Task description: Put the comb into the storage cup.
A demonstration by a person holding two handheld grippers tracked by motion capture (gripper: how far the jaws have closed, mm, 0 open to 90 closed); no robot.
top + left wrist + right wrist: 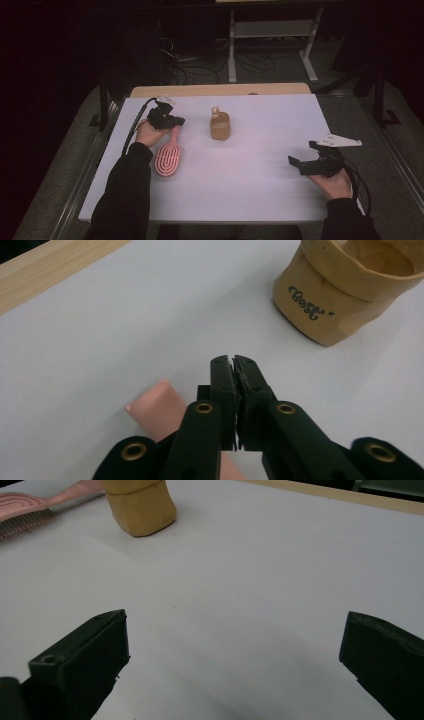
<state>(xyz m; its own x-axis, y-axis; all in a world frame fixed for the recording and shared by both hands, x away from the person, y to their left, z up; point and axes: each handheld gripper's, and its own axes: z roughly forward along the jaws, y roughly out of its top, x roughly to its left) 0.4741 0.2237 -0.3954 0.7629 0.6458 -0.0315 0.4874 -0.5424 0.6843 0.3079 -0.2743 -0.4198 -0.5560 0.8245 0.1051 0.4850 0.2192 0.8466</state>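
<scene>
A pink hairbrush (168, 159) lies on the white table (260, 190) at the left, its handle pointing away from the person. My left gripper (177, 120) is over that handle. In the left gripper view its jaws (233, 360) are shut, tips pressed together with nothing between them, and the pink handle (160, 407) runs underneath. A tan paper-like cup (220, 127) stands mid-table; its side (340, 295) carries dark script lettering. My right gripper (301, 152) rests open at the right. In the right gripper view its jaws (235, 640) stand wide over bare table, with the cup (140, 507) and brush (22, 515) far off.
A wooden strip (220, 90) borders the table's far edge. Beyond it, a metal shelf frame (270, 30) and loose cables sit on the dark floor. The person's dark sleeves enter from the bottom corners.
</scene>
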